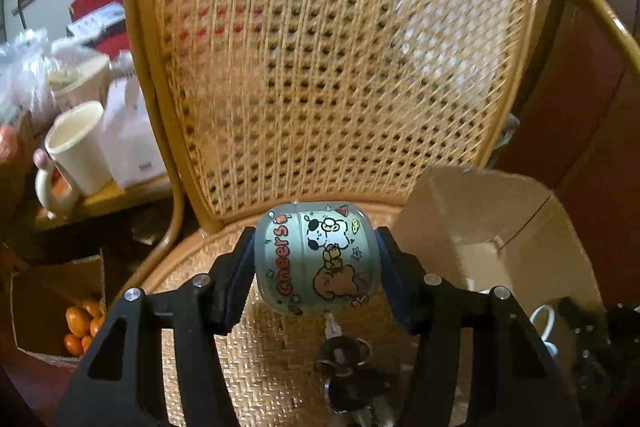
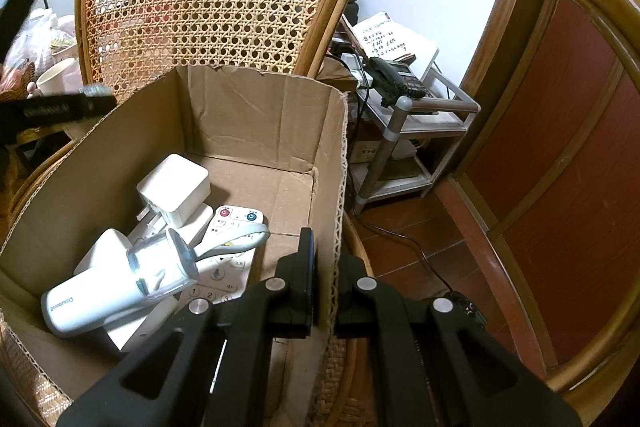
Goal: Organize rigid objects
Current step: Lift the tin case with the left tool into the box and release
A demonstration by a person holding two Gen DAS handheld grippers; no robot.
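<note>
Two hazards stand out. Your left gripper (image 1: 316, 267) is clamped on the printed glass cup (image 1: 316, 265) by its curved, smooth sides; the pads bear near mid-belly, so I judge it could rotate or slide out if you swing it quickly. It hangs above the rattan chair seat (image 1: 248, 339), directly over a bunch of keys (image 1: 346, 371), beside the cardboard box (image 1: 480, 219). Glass dropped onto metal may crack.

The cup lies sideways: its long axis runs roughly up and down the left wrist view, the "Cheers" lettering running along it. Which end is the mouth, I cannot tell.

Your right gripper (image 2: 326, 291) is pinched shut on the box wall, steadying it. The box already holds a remote (image 2: 228, 251), chargers and a white shaver-like device (image 2: 108, 291); lower the cup clear of them.
</note>
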